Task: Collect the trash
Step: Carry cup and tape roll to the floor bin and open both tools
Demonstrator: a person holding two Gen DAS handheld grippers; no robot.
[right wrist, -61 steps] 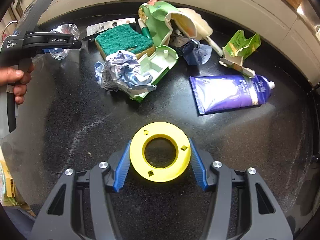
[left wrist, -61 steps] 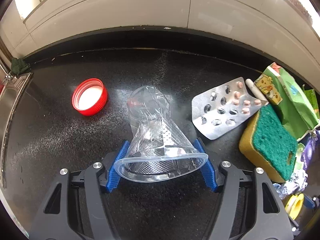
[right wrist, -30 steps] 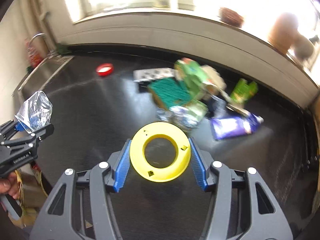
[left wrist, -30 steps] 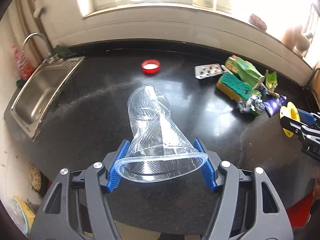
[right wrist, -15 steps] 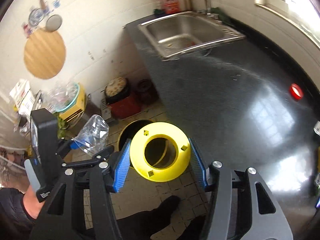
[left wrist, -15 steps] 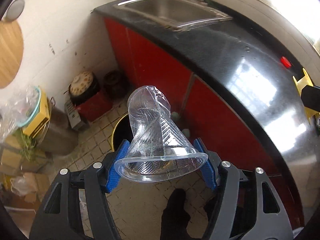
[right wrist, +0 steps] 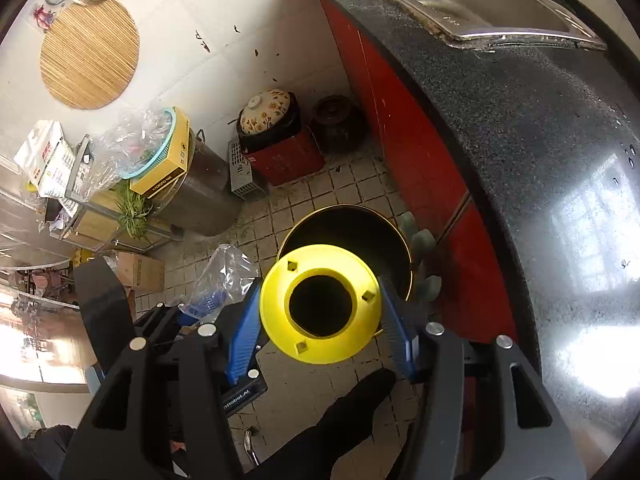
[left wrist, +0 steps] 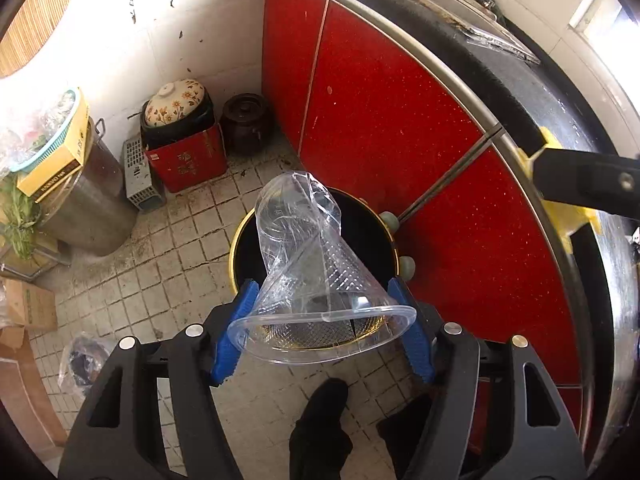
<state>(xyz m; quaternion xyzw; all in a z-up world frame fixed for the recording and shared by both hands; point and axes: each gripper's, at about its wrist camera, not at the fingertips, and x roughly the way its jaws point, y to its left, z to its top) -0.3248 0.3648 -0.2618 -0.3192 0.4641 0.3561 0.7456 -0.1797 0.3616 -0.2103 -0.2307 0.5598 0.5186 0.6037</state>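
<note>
Gently: your left gripper [left wrist: 322, 334] pinches the flimsy plastic cup [left wrist: 316, 268] by its rim; right gripper [right wrist: 320, 330] clamps the rigid yellow spool [right wrist: 320, 304]

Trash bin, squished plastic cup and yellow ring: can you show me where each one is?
trash bin [left wrist: 240, 248], left wrist view, on its gold rim at the left edge.
squished plastic cup [left wrist: 304, 248], left wrist view, on its crumpled clear wall.
yellow ring [right wrist: 276, 312], right wrist view, on its flat yellow face.
</note>
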